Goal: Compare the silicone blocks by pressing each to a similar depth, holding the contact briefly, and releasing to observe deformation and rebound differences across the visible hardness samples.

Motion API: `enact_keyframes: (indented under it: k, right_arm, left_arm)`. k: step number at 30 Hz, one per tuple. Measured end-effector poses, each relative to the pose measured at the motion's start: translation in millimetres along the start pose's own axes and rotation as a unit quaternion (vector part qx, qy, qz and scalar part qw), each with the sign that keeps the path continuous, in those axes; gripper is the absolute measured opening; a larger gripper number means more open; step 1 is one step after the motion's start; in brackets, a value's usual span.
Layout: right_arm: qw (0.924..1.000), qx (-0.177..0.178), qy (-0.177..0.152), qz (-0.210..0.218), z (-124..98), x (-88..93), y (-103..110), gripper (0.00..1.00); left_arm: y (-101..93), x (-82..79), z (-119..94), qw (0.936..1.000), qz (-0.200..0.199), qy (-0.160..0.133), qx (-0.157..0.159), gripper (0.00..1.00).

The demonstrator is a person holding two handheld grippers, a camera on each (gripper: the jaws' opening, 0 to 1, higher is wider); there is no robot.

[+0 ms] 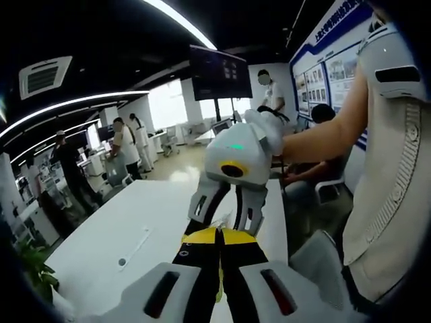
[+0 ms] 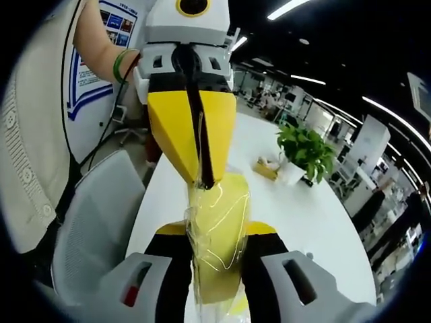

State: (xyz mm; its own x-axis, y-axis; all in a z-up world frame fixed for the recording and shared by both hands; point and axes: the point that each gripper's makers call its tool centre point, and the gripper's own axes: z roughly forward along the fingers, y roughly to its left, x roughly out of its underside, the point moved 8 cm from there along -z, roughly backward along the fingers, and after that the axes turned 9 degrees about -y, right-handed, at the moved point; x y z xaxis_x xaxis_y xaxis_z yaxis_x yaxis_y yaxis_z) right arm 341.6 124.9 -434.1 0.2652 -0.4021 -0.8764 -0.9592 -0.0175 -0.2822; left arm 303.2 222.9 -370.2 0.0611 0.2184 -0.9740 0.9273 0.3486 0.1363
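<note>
We find little that can truly be read. In the left gripper view, at about two o'clock, a blue banner [image 1: 335, 25] heads the wall display board [image 1: 323, 77] and carries a line of white Chinese characters, too small and skewed for us to make out. The panels below it hold pictures and fine print that we cannot read. In the right gripper view, at about eleven o'clock, a blue and white wall poster [image 2: 111, 30] shows small picture tiles and print, also illegible to us.
</note>
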Motion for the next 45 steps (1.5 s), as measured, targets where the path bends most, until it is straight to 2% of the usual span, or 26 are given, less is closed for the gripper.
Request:
enact_keyframes:
  k: [22,29,40,43,44,45]
  right_arm:
    - [1.0,-0.002,0.001,-0.008,2.5,-0.7,0.1,0.3]
    - [0.9999,0.001,0.009,-0.014,3.7,2.0,-0.6,0.37]
    - [0.9999,0.004,0.005,-0.012,3.5,3.1,1.1,0.41]
    - [1.0,0.005,0.003,-0.004,3.2,3.9,2.2,0.43]
    - [1.0,0.005,0.004,-0.003,3.1,4.5,2.4,0.43]
    - [1.0,0.006,0.004,0.0,3.0,5.5,3.1,0.44]
  left_arm:
    - [-3.3,1.4,-3.8,1.0,0.001,0.0,0.005,0.0]
    - [-3.8,1.9,-5.4,1.0,0.002,0.001,0.003,0.0]
    - [-4.1,3.5,-5.3,1.0,-0.001,0.001,-0.002,0.0]
    - [-2.0,5.0,-5.7,0.9999,-0.014,-0.003,-0.008,0.0]
    - [-2.3,6.7,-5.0,0.9988,-0.048,-0.006,-0.009,0.0]
    - [1.2,7.6,-4.8,0.9989,-0.043,-0.008,-0.015,0.0]
